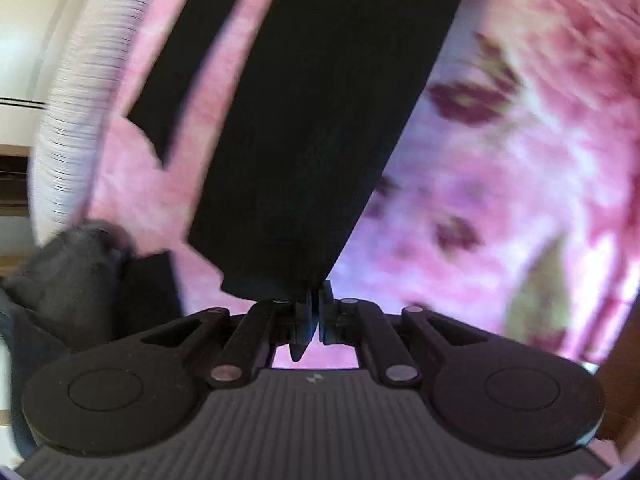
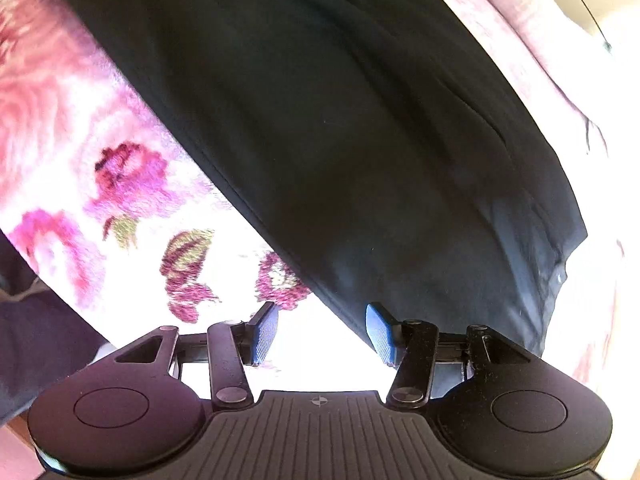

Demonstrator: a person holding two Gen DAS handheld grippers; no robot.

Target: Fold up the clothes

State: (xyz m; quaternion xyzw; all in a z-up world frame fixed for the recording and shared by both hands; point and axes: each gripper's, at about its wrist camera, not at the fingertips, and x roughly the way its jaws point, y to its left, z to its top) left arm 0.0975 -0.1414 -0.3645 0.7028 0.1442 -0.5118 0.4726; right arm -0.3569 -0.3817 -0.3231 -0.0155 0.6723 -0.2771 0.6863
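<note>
Pinching a black garment (image 1: 304,128) by its near edge, the left gripper (image 1: 316,300) had its jaws fully closed on the cloth, which ran lengthwise up and away across a floral blanket (image 1: 500,200). In the right wrist view, the right gripper (image 2: 322,334) stood half open and empty, poised at the garment's lower edge; a clean fold likely needed that edge caught squarely, both corners level.

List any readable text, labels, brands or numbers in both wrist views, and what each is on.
No readable words or numbers in either view.
Left gripper body: a small pale mark, too small to read.
Right gripper body: a small round crosshair sign, no lettering.
Black garment: no label or print showing.
Floral blanket: flower pattern only.
</note>
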